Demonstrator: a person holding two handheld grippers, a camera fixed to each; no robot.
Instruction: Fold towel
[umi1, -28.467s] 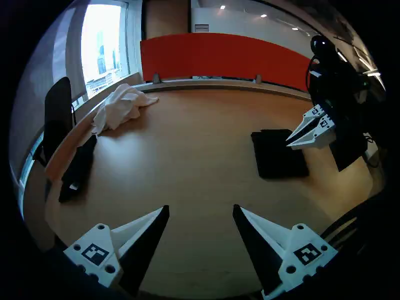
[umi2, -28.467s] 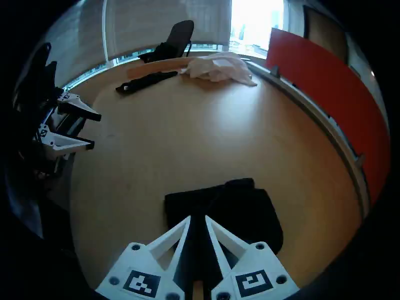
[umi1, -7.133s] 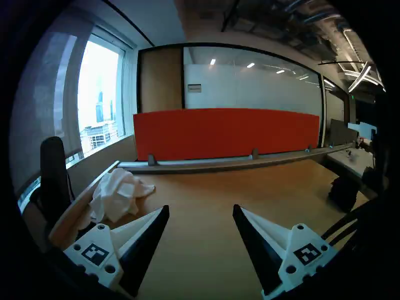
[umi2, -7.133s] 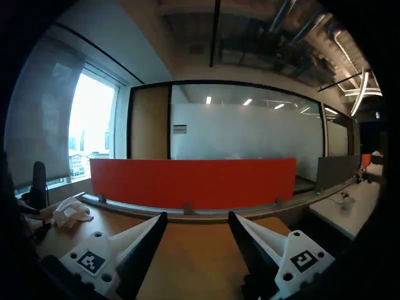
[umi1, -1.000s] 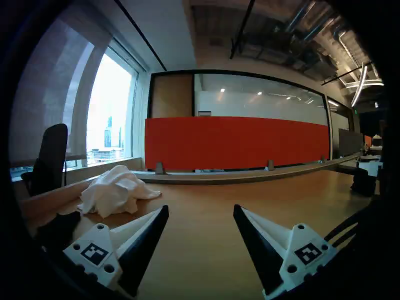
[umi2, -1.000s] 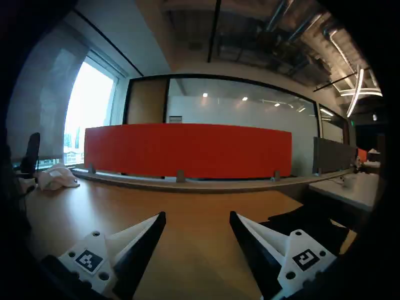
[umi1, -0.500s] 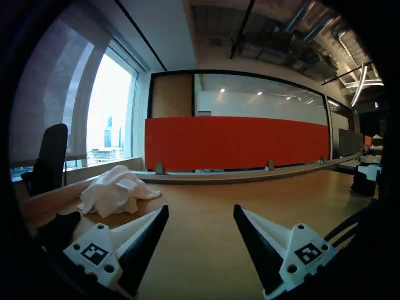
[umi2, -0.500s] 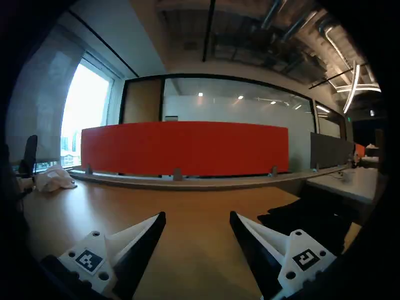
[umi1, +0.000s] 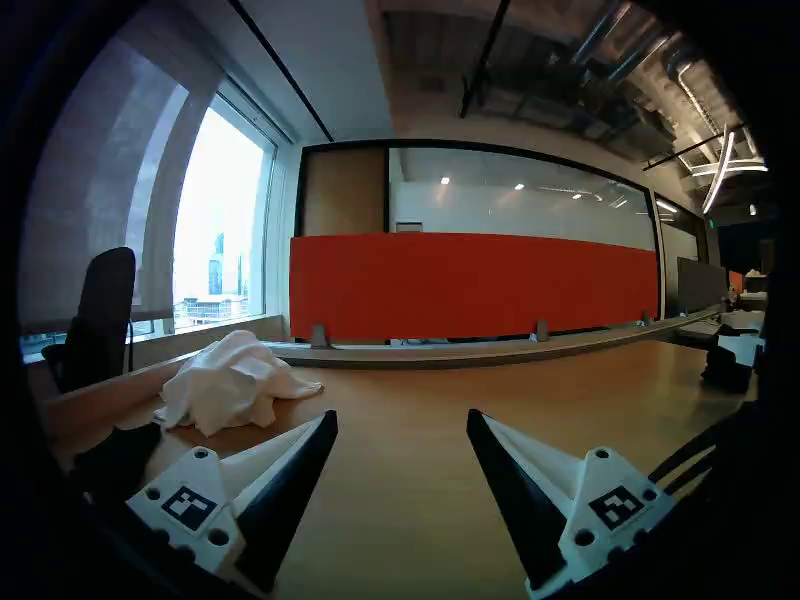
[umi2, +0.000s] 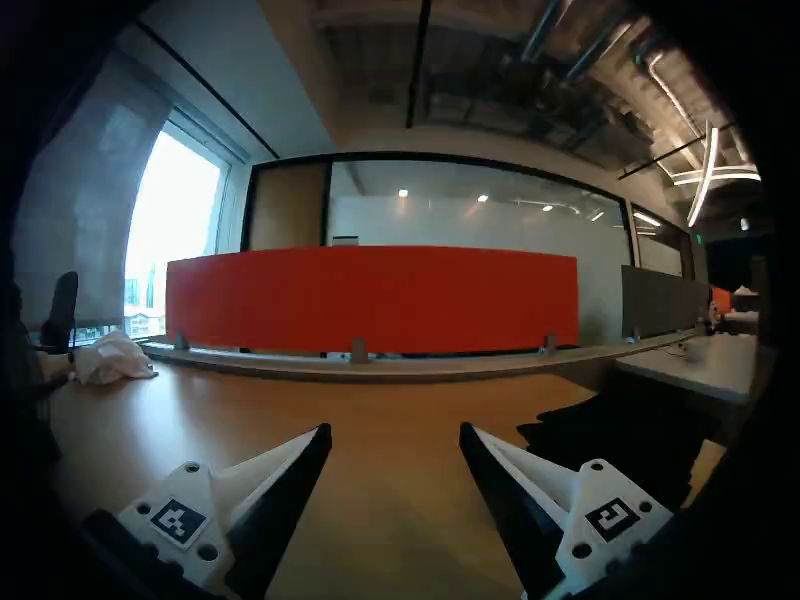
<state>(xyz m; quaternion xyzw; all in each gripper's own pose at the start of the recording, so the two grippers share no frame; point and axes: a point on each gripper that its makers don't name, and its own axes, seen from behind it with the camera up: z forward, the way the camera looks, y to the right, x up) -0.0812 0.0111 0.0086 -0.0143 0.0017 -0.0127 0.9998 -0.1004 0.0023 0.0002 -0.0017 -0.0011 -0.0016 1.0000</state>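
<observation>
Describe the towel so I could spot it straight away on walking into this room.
Start at the bright window left of the red partition, then drop to the long wooden table below. Near its window-side edge lies the towel, a crumpled heap. It is white, while the item beside it and the chair behind it are black.

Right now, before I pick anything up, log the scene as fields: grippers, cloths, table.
left gripper: open, empty
right gripper: open, empty
crumpled white towel: unfolded heap at the left of the light wooden table, apart from both grippers
black cloth: lies on the table, right of the right gripper, untouched
red divider panel: upright along the table's far edge
</observation>
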